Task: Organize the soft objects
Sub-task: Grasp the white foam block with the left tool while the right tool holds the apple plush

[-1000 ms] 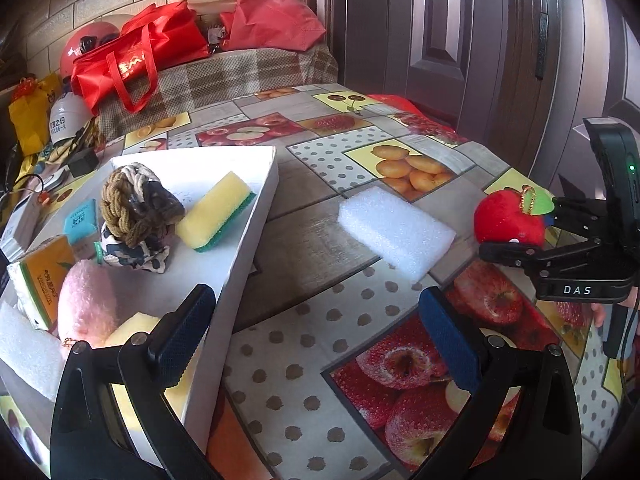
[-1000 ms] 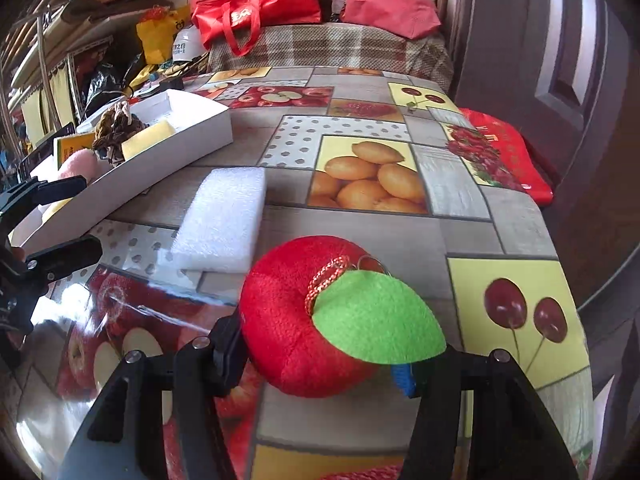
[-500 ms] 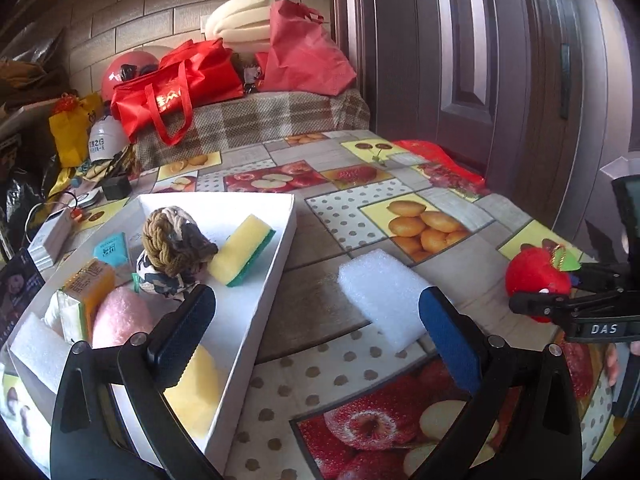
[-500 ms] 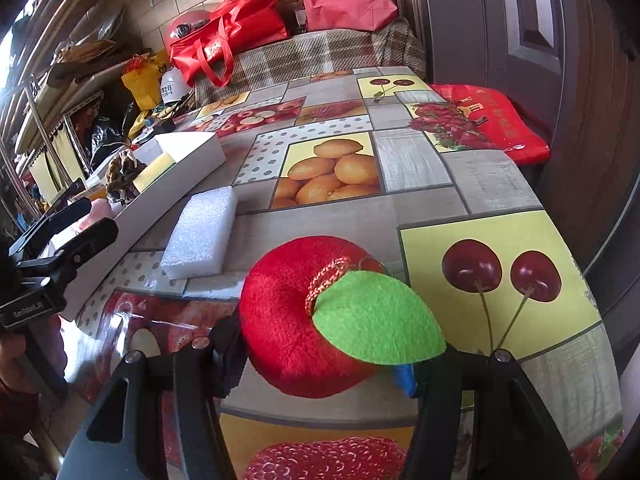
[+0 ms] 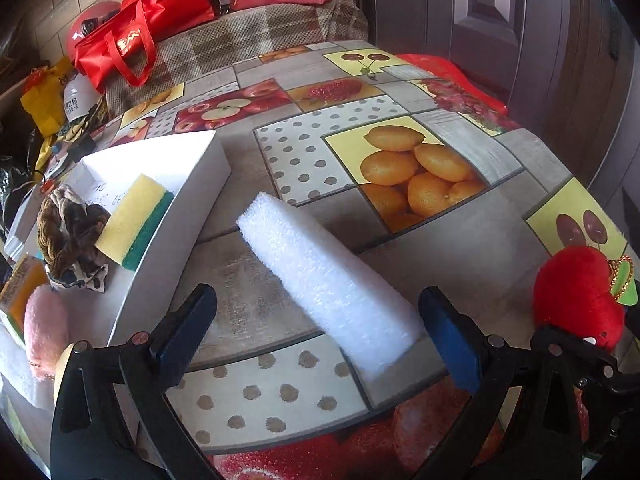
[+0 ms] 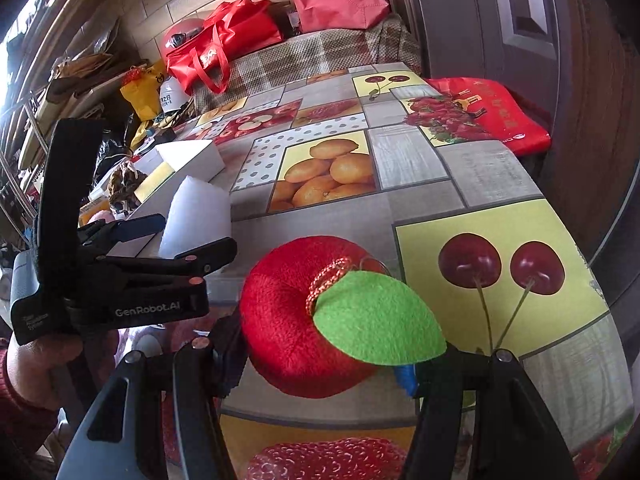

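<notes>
Foam block (image 5: 328, 284): white, lying flat on the desk (image 5: 440, 240) just beside the white tray (image 5: 192, 196); you can expect it to be very light and springy, so it should dent under the pads and may skid if nudged.
Where to take it: across the narrow width near the close end, which already lies between your left fingers.
Left claw (image 5: 316, 324): released, its blue pads either side of the block's near end; the right pad looks just beside the foam, and contact cannot be told.
Right claw (image 6: 320, 360): clenched on the plush apple (image 6: 304, 320), gripping its lower sides (the green felt leaf hides the right pad).
Plush apple: soft and light, likely to squash, not slip; it hangs above the desk's near edge.
Tray contents: yellow-and-green sponge (image 5: 136, 220), braided rope toy (image 5: 68, 236), pink puff (image 5: 44, 332), all inside the tray.
Change from a second ago: your left claw has closed in on the block, which then lay well ahead of the fingers and now sits between them; the apple is gripped as before.
Left hand (image 6: 36, 364): seen at the claw's handle.
</notes>
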Demonstrator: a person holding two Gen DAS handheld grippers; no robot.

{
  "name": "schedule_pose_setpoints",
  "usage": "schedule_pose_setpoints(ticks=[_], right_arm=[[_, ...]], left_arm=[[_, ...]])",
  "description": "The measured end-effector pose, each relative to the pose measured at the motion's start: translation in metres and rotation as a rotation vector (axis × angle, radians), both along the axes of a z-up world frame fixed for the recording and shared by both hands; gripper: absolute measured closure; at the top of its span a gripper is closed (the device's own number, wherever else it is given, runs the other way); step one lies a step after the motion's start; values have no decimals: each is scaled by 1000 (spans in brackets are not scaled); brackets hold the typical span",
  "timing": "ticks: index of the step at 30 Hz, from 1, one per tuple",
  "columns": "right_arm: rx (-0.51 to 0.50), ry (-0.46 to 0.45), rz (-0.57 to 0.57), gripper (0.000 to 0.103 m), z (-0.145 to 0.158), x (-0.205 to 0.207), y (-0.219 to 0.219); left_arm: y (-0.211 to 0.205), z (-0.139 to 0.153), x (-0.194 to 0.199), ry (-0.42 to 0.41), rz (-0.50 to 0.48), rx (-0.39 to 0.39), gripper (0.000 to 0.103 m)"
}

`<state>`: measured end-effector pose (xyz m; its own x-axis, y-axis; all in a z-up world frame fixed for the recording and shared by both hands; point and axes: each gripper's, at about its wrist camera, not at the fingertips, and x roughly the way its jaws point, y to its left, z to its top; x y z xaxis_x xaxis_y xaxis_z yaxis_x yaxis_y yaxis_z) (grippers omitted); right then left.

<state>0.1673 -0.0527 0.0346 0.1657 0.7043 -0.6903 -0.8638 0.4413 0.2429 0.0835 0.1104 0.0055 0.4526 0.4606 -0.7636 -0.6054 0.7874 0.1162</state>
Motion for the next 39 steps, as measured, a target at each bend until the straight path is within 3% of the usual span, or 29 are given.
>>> schedule_pose_setpoints(ticks=[4,9,12,21,22,23,24,26,31,39], right_arm=[[3,12,-6,42,-1,2,-1],[5,15,-8,42,-1,2,-1],[7,15,-8,42,0,1,-2],[9,19,-10,42,0,1,-2],[9,19,-9,42,0,1,-2],[9,19,-10,42,0,0,-2],[9,18,-9,42,0,0,-2],[9,18,-9,42,0,1,-2],[18,4,-28,43,2,1,-4],[111,-86,-65,43,18,-9,-11]], left_arm=[[-1,-4,7,9,-9,6,4],[6,2,-6,-96,-20,-80,5],[8,1,-4,-98,-27,-100,5],[-1,4,8,-63,-40,-16,5],[1,4,6,-67,-34,-24,11],[4,3,3,-82,-42,-49,24],[8,2,1,-90,-52,-90,58],[14,0,-5,-123,-71,-146,63],[3,9,-16,-189,-146,-127,72],[-24,34,-54,-273,-183,131,74]])
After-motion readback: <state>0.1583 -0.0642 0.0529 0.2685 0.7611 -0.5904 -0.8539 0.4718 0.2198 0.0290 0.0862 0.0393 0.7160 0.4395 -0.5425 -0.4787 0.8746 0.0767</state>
